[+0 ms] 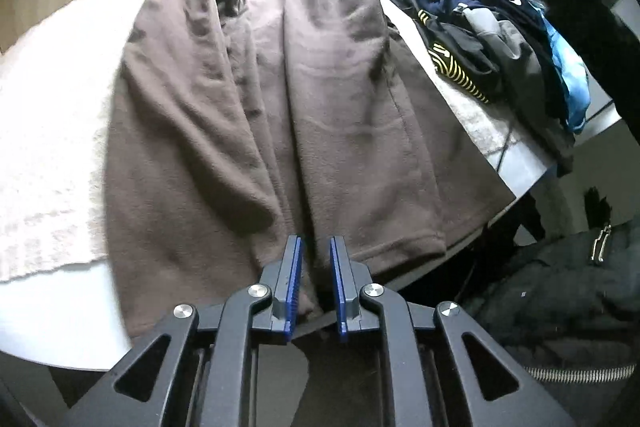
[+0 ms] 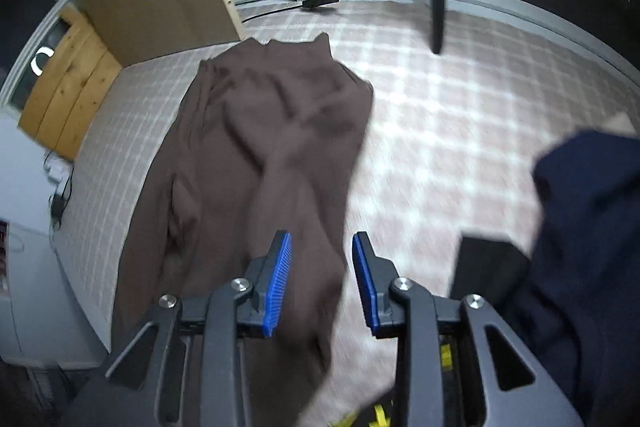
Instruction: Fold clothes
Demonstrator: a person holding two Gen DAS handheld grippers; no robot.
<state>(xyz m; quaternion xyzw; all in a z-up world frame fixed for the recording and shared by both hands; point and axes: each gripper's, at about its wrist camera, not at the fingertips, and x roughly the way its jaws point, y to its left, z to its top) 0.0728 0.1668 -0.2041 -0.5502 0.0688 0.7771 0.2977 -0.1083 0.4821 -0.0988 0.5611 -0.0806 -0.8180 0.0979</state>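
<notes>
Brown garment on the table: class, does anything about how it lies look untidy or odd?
Yes. The brown garment has both sleeves folded in, but its near edge hangs over the table edge beneath the left tool, and the fabric is creased. Beside it, the clothes pile lies jumbled, spilling over the far side.

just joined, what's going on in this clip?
A person with a claw in each hand is folding clothes. A brown sweatshirt lies spread on the table, both sleeves folded in over the body. The left claw sits at the near hem, open and holding nothing. The right claw is open too, over the same sweatshirt's edge; that view is blurred. A pile of other clothes waits on the table's far right side.
</notes>
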